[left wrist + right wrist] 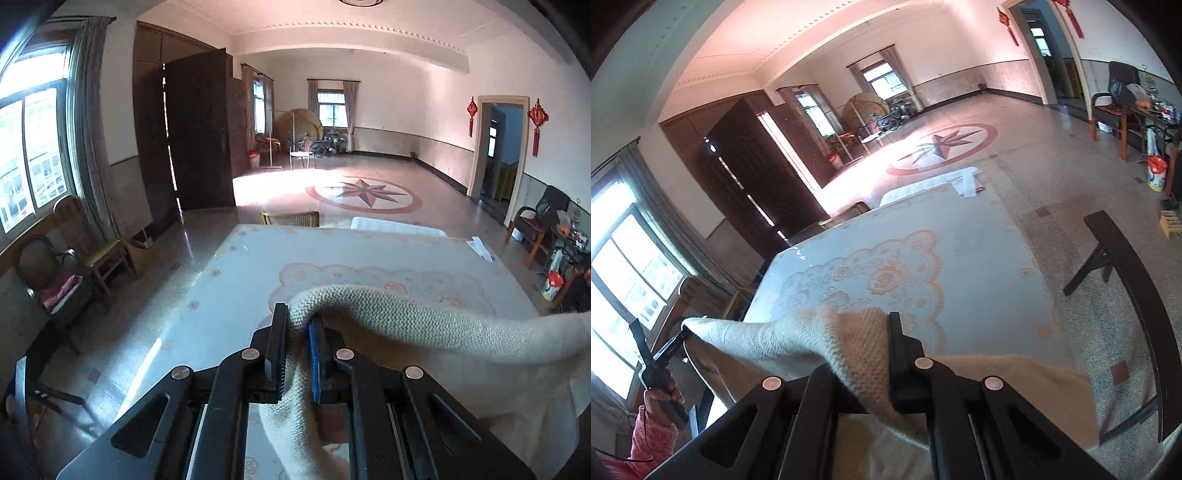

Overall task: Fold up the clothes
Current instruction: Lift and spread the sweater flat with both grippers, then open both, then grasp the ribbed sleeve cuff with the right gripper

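Left wrist view: the left gripper is pinched tight on a fold of the cream knit garment, which stretches off to the right, lifted above the table — a pale cloth with an orange floral pattern covers it. In the right wrist view, the right gripper is likewise clamped on the knit, the fabric spanning leftward above the table to the left gripper, held by a hand in a pink sleeve.
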`<action>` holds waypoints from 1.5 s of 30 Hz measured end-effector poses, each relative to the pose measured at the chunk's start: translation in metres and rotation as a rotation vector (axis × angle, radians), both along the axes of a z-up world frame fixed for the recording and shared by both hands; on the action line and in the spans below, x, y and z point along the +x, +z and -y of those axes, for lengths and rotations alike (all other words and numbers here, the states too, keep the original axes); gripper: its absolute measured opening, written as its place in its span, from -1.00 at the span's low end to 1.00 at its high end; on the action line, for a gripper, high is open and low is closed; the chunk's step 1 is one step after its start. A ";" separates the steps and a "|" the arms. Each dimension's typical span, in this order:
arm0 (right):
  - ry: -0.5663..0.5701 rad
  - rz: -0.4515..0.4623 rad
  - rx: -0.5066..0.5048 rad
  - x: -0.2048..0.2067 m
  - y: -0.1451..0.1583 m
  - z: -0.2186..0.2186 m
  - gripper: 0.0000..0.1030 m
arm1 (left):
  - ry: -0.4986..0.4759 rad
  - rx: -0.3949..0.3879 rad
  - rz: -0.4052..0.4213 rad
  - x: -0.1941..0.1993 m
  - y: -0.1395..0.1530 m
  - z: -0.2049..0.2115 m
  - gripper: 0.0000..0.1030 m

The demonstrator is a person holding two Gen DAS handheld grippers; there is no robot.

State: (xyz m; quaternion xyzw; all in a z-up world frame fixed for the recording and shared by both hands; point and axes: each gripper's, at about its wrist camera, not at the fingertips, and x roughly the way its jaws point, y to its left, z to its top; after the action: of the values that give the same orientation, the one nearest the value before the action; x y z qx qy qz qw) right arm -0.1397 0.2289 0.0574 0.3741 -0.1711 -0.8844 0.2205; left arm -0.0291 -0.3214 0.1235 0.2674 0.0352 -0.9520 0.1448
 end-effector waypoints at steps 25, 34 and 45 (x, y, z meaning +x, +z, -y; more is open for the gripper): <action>0.219 0.116 0.576 -0.147 -0.166 0.194 -0.34 | -0.066 -0.252 0.398 -0.140 -0.200 -0.026 0.22; 0.377 0.115 0.706 -0.063 -0.230 0.236 -0.33 | -0.164 -0.543 0.460 -0.104 -0.265 -0.106 0.28; 0.379 0.246 0.656 -0.013 -0.230 0.216 -0.30 | -0.152 -0.550 0.425 0.002 -0.265 -0.120 0.27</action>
State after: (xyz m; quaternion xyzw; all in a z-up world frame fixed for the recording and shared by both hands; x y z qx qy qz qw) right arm -0.1523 0.0130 -0.1727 0.5527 0.1676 -0.7843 0.2265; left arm -0.0276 -0.2015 -0.1413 0.4125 -0.2734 -0.8569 0.1441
